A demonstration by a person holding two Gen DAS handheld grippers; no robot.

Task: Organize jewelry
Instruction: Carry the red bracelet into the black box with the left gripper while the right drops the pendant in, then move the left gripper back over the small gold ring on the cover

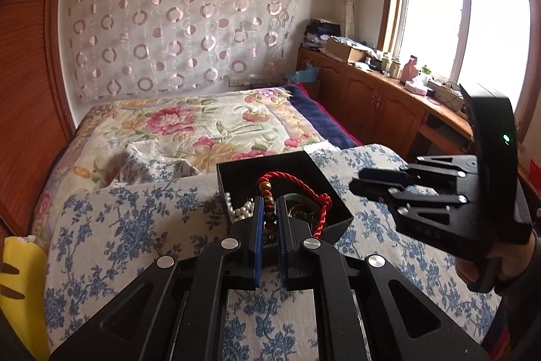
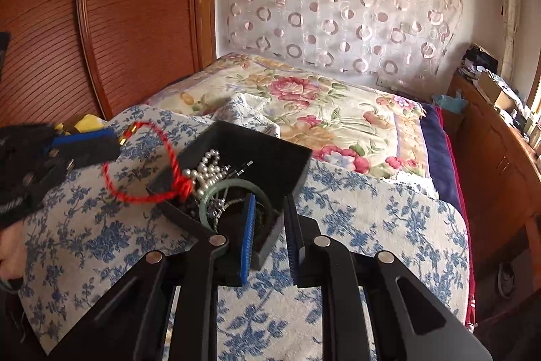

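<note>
Left gripper (image 1: pixel 269 219): pinched tight on a red twisted cord bracelet (image 2: pixel 135 171) strung with dark beads, lifted over the box edge.
Right gripper (image 2: pixel 268 219): jaws narrowly parted, holding nothing, straddling the box's near wall.
Box: open black square jewelry box (image 2: pixel 270 154) on a blue-flowered white bedspread (image 2: pixel 372 225).
Inside: white pearl strand (image 2: pixel 208 170), pale green bangle (image 2: pixel 233 192).
</note>
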